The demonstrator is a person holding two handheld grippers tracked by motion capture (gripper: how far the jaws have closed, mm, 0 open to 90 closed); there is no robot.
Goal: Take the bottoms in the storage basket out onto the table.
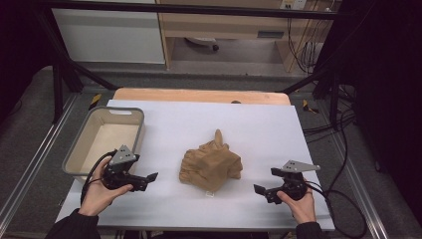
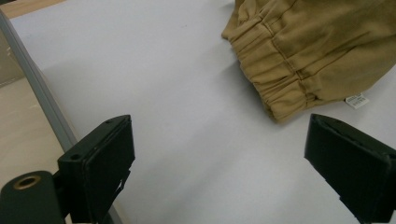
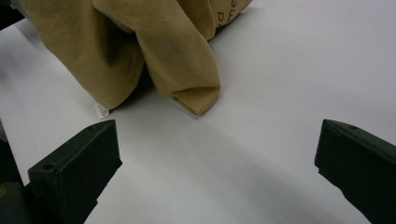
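The left tongs hang just above the white surface with their jaws wide apart and nothing between them, pointing toward the middle. The right tongs mirror them on the other side, jaws likewise spread and empty. Between the two, apart from both, lies the tan garment, crumpled into a heap near the centre of the surface. In the left gripper view its gathered elastic hem faces those tongs, with a small white label beside it; in the right gripper view a folded corner of the cloth points toward those tongs. A grey bin stands at the left edge, just behind the left hand.

This looks like the approach before any grasp. The next move likely calls for bringing each set of tongs in low to a graspable edge, the hem on the left and the folded corner on the right, then closing on a single layer of cloth
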